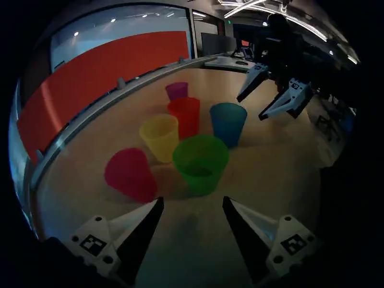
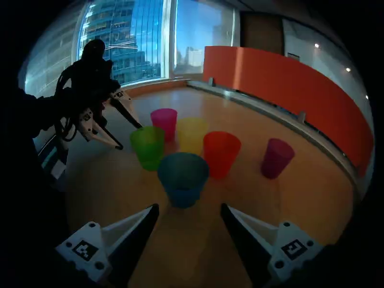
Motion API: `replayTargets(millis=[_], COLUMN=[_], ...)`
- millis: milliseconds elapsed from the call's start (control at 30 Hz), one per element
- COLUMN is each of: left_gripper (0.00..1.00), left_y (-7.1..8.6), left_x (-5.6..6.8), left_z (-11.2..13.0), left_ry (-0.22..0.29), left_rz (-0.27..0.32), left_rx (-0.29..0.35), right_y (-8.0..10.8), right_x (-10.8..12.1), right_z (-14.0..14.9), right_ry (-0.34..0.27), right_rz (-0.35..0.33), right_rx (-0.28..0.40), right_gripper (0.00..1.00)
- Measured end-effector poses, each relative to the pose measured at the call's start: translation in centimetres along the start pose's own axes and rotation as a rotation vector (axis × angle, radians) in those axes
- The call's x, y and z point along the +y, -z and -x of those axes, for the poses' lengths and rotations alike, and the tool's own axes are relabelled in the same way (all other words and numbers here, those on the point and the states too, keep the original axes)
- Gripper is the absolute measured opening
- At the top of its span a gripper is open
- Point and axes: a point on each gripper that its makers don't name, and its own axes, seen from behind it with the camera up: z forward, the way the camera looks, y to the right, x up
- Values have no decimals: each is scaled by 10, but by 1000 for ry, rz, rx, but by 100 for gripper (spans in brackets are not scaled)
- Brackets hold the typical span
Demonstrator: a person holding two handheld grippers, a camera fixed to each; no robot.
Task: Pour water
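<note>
The green cup (image 1: pixel 200 163) stands upright on the wooden table (image 1: pixel 273 168), just ahead of the left gripper (image 1: pixel 192 200). It lines up with the gap between the fingers but is clear of both. That gripper is spread wide and holds nothing. To the green cup's left is a pink cup (image 1: pixel 129 174). Behind it are a yellow cup (image 1: pixel 161 137), a red cup (image 1: pixel 185 115) and, farthest back, a purple cup (image 1: pixel 177 90). The blue cup (image 2: pixel 183 180) stands just in front of the right gripper (image 2: pixel 189 207) (which faces the cluster from the opposite side). Its fingers are also wide apart, touching nothing and with nothing between them.
</note>
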Motion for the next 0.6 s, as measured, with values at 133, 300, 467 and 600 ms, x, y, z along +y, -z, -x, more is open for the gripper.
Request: replayTargets(millis=[133,300,467,600], left_gripper=[91,91,91,91], left_y=[21,46,72,93], left_x=[-8,-23,-44,-63], left_z=[0,-6,-24,-40], left_ry=[40,94,135,164], left_rz=[-61,-149,-255,-342], left_rx=[40,107,209,287], right_y=[13,26,38,47], right_x=[6,11,19,32], right_z=[0,-8,-25,-41], right_ry=[-22,-52,-85,-108], right_rz=[41,87,144,208], right_rx=[32,87,156,212], right_gripper=[99,99,99,99])
